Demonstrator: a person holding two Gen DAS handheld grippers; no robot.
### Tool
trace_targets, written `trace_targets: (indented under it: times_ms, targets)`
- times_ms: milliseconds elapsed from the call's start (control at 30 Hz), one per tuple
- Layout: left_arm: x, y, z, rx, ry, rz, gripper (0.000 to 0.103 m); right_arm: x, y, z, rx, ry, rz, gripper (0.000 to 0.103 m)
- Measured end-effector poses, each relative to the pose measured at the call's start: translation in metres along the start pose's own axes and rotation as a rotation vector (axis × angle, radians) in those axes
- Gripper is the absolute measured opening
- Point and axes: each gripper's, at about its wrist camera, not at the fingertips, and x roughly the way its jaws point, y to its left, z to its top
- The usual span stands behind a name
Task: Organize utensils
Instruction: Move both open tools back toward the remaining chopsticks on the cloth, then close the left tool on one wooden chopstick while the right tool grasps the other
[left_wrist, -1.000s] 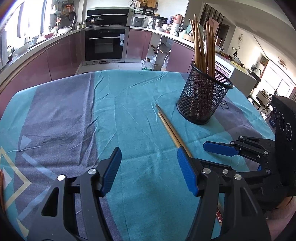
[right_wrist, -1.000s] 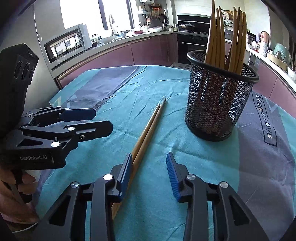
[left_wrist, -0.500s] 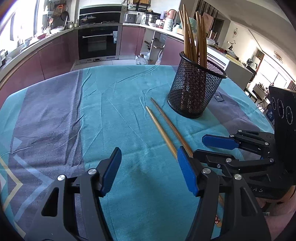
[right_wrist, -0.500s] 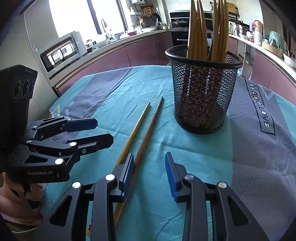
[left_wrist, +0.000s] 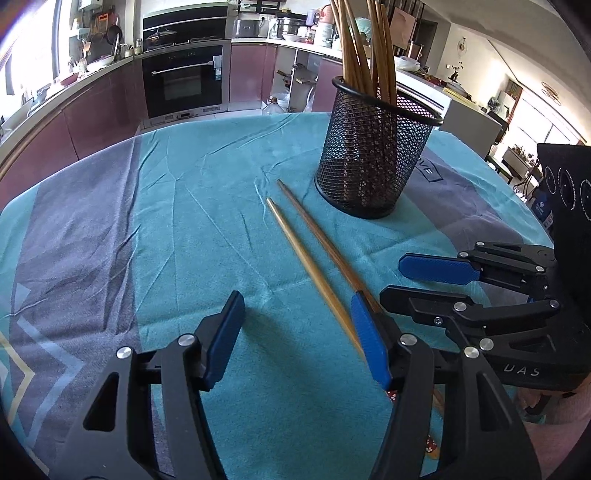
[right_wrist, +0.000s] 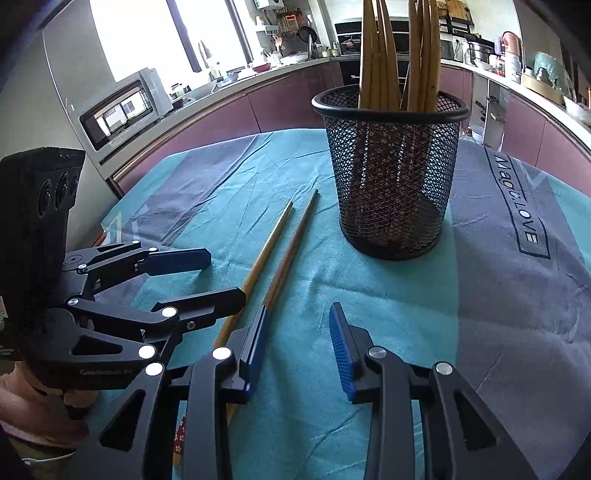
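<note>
Two wooden chopsticks (left_wrist: 314, 254) lie side by side on the teal tablecloth, pointing toward a black mesh holder (left_wrist: 373, 162) that holds several upright chopsticks. They also show in the right wrist view (right_wrist: 280, 251), left of the holder (right_wrist: 391, 177). My left gripper (left_wrist: 297, 332) is open and empty, low over the cloth, its right finger over the chopsticks' near part. My right gripper (right_wrist: 299, 343) is open and empty, its left finger over the darker chopstick. Each gripper shows in the other's view, the right one (left_wrist: 436, 273) and the left one (right_wrist: 192, 273).
The round table (left_wrist: 166, 206) carries a teal and grey cloth with printed lettering (right_wrist: 517, 206). Kitchen counters, an oven (left_wrist: 184, 81) and a microwave (right_wrist: 125, 107) stand beyond the table's far edge.
Both grippers have moved forward toward the holder, which now looms larger. The two chopsticks now lie slightly apart rather than tight together. Both grippers stayed open.
</note>
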Motion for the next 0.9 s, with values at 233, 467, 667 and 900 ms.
trace_targets:
  times_ms: [233, 467, 667, 900]
  targets:
    - [-0.003, 0.004, 0.000, -0.003, 0.000, -0.012, 0.043, -0.003, -0.002, 0.002, -0.003, -0.005, 0.006, 0.033]
    - [-0.004, 0.007, 0.001, -0.018, 0.002, -0.027, 0.045, 0.002, 0.000, 0.012, -0.016, -0.016, 0.007, 0.032]
    - [-0.004, 0.006, 0.001, -0.003, 0.001, -0.046, 0.050, 0.008, -0.004, 0.023, -0.008, -0.017, 0.019, 0.031]
    - [0.000, 0.000, 0.001, 0.023, 0.005, -0.036, 0.048, 0.022, -0.001, 0.032, -0.023, 0.008, 0.024, 0.031]
